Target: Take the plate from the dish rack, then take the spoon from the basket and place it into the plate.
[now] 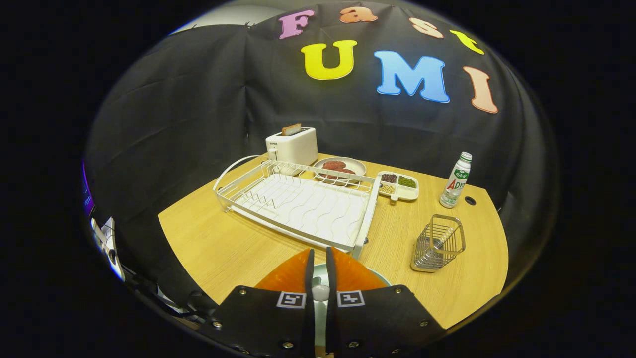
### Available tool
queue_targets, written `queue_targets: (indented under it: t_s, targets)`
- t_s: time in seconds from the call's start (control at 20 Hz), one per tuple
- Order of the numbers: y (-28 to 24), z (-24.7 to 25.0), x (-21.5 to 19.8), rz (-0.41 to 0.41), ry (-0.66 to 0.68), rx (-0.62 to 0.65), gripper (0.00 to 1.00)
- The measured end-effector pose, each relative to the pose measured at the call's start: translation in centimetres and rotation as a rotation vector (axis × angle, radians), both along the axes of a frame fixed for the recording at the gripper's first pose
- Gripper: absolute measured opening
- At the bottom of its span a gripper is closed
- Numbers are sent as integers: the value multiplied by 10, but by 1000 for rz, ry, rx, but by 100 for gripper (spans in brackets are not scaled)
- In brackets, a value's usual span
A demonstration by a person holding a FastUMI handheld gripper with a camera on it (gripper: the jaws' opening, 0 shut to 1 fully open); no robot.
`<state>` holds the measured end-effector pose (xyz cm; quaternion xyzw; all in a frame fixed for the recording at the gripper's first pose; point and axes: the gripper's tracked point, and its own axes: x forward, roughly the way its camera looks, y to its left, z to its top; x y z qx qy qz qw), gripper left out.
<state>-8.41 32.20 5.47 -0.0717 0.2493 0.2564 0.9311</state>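
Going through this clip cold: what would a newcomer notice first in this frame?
Probably the gripper, its fingers nearly closed with something pale and rounded, likely a spoon handle, between them above a pale plate. Just beyond the fingers lies the white wire dish rack, with no dishes in it. Right of the rack stands a small metal wire basket, and behind the rack a white toaster holds a slice of bread.

A black cloth wall (198, 124) hangs in soft folds behind a light wooden table (223, 243) (its far corner has a small round hole (470, 201)), lit evenly from above.
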Motion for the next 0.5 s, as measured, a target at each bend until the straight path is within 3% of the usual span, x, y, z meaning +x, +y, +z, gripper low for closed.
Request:
queue_targets:
  t_s: [0.1, 0.3, 0.5]
  targets:
    - [2, -3, 2, -2, 9, -7, 10]
    - [0, 4, 11, -24, -5, 34, 24]
    - [-26, 30, 23, -88, -49, 68, 30]
